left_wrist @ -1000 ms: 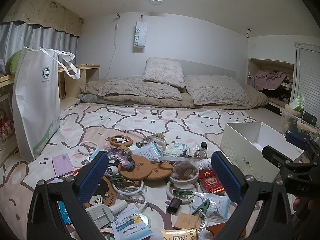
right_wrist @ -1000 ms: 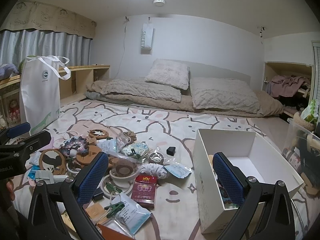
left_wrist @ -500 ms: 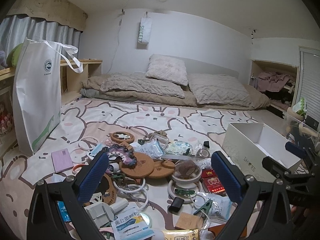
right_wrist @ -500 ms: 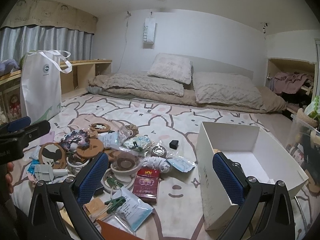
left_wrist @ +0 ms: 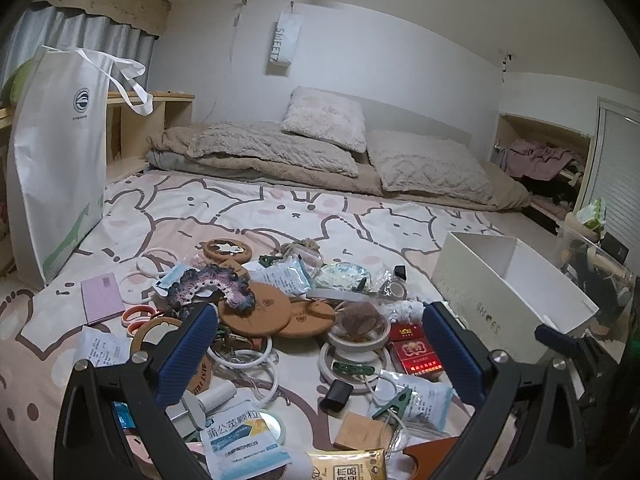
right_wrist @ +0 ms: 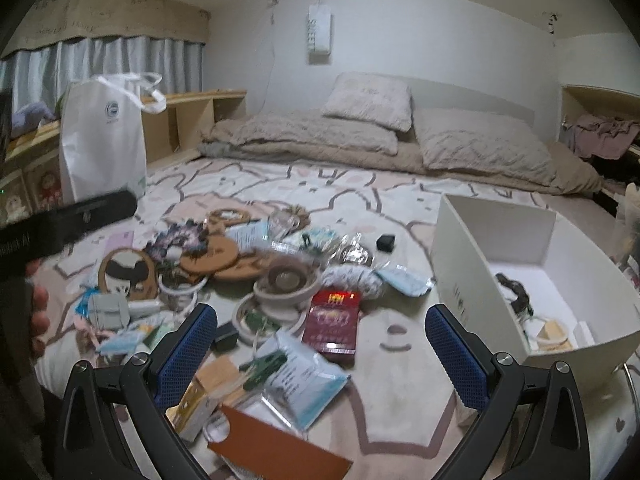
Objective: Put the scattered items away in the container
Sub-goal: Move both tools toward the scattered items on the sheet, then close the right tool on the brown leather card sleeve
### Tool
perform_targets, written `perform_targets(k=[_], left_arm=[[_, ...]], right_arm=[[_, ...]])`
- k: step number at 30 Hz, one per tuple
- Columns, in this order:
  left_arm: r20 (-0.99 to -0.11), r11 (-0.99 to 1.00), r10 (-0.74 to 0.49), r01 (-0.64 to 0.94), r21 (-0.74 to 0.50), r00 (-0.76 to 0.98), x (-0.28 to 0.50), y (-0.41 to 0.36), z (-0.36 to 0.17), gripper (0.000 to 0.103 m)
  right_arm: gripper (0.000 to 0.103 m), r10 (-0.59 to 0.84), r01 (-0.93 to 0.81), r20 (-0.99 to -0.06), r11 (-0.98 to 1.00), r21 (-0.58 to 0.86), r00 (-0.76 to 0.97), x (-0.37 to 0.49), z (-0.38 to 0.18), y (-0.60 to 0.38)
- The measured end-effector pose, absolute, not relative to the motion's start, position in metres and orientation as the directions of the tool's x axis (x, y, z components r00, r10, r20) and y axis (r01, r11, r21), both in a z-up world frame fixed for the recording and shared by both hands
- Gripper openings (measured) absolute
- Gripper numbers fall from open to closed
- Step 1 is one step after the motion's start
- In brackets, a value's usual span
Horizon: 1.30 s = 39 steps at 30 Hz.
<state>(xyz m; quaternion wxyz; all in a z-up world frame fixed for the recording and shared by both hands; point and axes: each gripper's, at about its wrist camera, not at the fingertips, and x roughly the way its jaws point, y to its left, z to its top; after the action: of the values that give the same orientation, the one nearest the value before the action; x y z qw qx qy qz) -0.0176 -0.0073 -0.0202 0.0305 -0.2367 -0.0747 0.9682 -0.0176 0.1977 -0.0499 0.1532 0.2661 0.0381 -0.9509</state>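
A heap of small items lies on the bed sheet: cork coasters (left_wrist: 256, 308), white rings (left_wrist: 244, 360), a red cigarette pack (left_wrist: 414, 354) (right_wrist: 332, 322), sachets, clips. A white shoebox (left_wrist: 508, 296) (right_wrist: 460, 276) stands to the right with a few items inside. My left gripper (left_wrist: 320, 352) is open and empty above the near part of the heap. My right gripper (right_wrist: 320, 344) is open and empty, low over the sachets between the heap and the box. The left gripper's body also shows in the right wrist view (right_wrist: 68, 216).
A white tote bag (left_wrist: 60, 160) stands at the left edge of the bed. Pillows and a folded blanket (left_wrist: 320, 156) lie at the far end. A wooden shelf (right_wrist: 188, 120) runs along the left wall. Clutter sits right of the box (left_wrist: 592, 256).
Both grippers have tilted down and moved closer to the heap. The right gripper has dropped lower, so the box's inside now shows. Nothing was taken hold of.
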Motion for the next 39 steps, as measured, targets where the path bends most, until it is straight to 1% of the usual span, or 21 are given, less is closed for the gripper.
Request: perform_targets(k=[4, 10, 20, 27, 30, 33, 36, 39], left_arm=[[-0.480, -0.983, 0.112, -0.027, -0.180, -0.870, -0.020, -0.008, -0.026, 0.103], [-0.523, -0.988, 0.109, -0.033, -0.153, -0.845, -0.018, -0.001, -0.040, 0.103], [-0.610, -0.986, 0.132, -0.042, -0.159, -0.782, -0.012, 0.007, -0.069, 0.103], [-0.660, -0.993, 0.103, -0.042, -0.107, -0.744, -0.006, 0.019, -0.085, 0.103], [-0.700, -0.997, 0.061, -0.016, -0.070, -0.712, -0.006, 0.022, -0.093, 0.103], [-0.740, -0.998, 0.053, -0.021, -0.053, -0.671, -0.004, 0.023, -0.107, 0.103], [-0.758, -0.999, 0.050, -0.028, -0.042, -0.650, -0.001, 0.026, -0.113, 0.103], [-0.762, -0.998, 0.059, -0.040, -0.043, -0.645, 0.000, 0.028, -0.115, 0.103]], right_arm=[[0.103, -0.287, 0.329, -0.551, -0.944, 0.025, -0.783, -0.014, -0.061, 0.195], [0.103, -0.284, 0.351, -0.599, -0.936, 0.005, -0.749, -0.005, -0.080, 0.190], [0.103, -0.266, 0.368, -0.670, -0.930, -0.012, -0.693, 0.000, -0.110, 0.188], [0.103, -0.263, 0.365, -0.687, -0.931, -0.004, -0.677, 0.003, -0.117, 0.183], [0.103, -0.267, 0.351, -0.700, -0.936, 0.026, -0.662, 0.004, -0.121, 0.184], [0.103, -0.238, 0.328, -0.723, -0.945, 0.018, -0.648, 0.004, -0.129, 0.184], [0.103, -0.224, 0.293, -0.747, -0.955, 0.042, -0.625, 0.001, -0.137, 0.188], [0.103, -0.251, 0.260, -0.769, -0.959, 0.114, -0.588, -0.005, -0.145, 0.195]])
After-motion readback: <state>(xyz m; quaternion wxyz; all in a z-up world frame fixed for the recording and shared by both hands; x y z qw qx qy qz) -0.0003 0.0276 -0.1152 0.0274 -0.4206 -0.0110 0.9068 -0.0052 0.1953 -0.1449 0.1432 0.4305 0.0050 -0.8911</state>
